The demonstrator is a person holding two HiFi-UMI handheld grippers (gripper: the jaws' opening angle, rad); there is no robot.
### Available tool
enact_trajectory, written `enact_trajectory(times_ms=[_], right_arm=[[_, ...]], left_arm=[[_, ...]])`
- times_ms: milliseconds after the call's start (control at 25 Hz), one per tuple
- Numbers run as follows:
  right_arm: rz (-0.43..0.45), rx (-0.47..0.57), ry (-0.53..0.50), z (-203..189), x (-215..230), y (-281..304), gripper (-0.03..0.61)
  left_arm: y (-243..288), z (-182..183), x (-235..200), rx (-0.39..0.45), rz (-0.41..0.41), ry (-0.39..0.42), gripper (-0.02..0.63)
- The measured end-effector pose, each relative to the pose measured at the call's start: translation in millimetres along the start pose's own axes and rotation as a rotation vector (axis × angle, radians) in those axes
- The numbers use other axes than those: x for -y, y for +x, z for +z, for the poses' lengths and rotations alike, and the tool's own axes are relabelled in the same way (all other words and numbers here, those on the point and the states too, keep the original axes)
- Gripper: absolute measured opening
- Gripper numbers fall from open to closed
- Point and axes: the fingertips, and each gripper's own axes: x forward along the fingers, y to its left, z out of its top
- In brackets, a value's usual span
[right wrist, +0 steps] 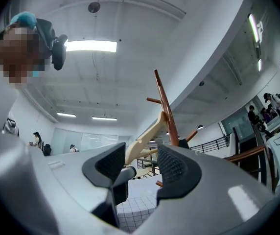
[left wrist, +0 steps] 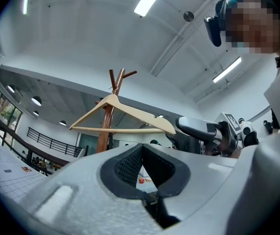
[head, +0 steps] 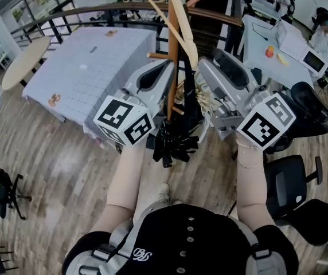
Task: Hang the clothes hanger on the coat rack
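A light wooden hanger [head: 182, 22] hangs from an upper peg of the brown coat rack [head: 173, 56], tilted against its pole. In the left gripper view the hanger [left wrist: 123, 117] hangs free on the rack [left wrist: 109, 126], beyond the jaws. My left gripper [head: 163, 67] is left of the pole; its pads [left wrist: 130, 163] meet at their tips with nothing between them. My right gripper [head: 210, 59] is right of the pole. Its jaws stand open and empty [right wrist: 141, 153], with the hanger [right wrist: 147, 138] and the rack [right wrist: 167, 111] farther off.
A table with a gridded cloth [head: 95, 62] stands left of the rack, a round table [head: 23, 62] beyond it. Black office chairs [head: 290, 182] are at the right. A white desk [head: 284, 39] with people is at the back right, and a railing [head: 95, 13] runs behind.
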Motion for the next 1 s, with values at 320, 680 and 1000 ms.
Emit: enact_trajectory(times_ms=[320, 680, 1000], right_arm=[[-0.039, 0.029, 0.006, -30.7, -3.6, -33.1, 0.080], [-0.074, -0.015, 0.037, -71.5, -7.3, -49.7, -0.002], [-0.118, -0.094, -0.073, -97.3, -13.6, -58.2, -0.002]], left_arm=[[-17.5, -16.3, 16.4, 0.000, 0.029, -0.041, -0.002], [-37.9, -37.3, 24.8, -0.023, 0.096, -0.051, -0.002], [-48.0, -60.6, 45.3, -0.050, 0.090, -0.099, -0.002]])
